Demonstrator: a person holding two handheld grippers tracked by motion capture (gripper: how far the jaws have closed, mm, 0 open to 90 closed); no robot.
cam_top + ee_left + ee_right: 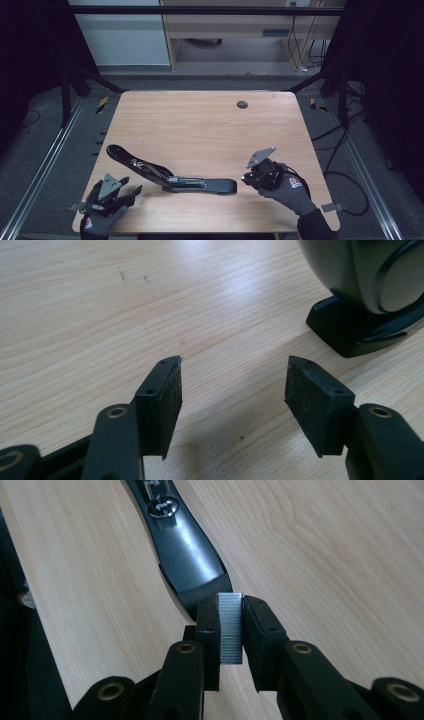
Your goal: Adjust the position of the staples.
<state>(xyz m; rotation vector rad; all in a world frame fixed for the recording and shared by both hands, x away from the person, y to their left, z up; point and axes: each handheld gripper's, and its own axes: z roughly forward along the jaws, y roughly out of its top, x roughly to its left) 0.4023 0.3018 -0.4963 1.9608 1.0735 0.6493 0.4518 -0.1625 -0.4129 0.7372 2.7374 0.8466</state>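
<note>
The right tool (231,625) pinches a strip of staples (230,627) just off the near end of the opened stapler (172,176), whose long axis runs leftward across the worktop (210,125) toward the open, empty left tool (232,390).

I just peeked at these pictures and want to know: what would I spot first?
First, the big black stapler, flipped open, lying near the front of the wooden table. Then the shiny strip of staples pinched between the jaws of the right gripper, just off the stapler's end. The left gripper is open over bare wood beside it.
</note>
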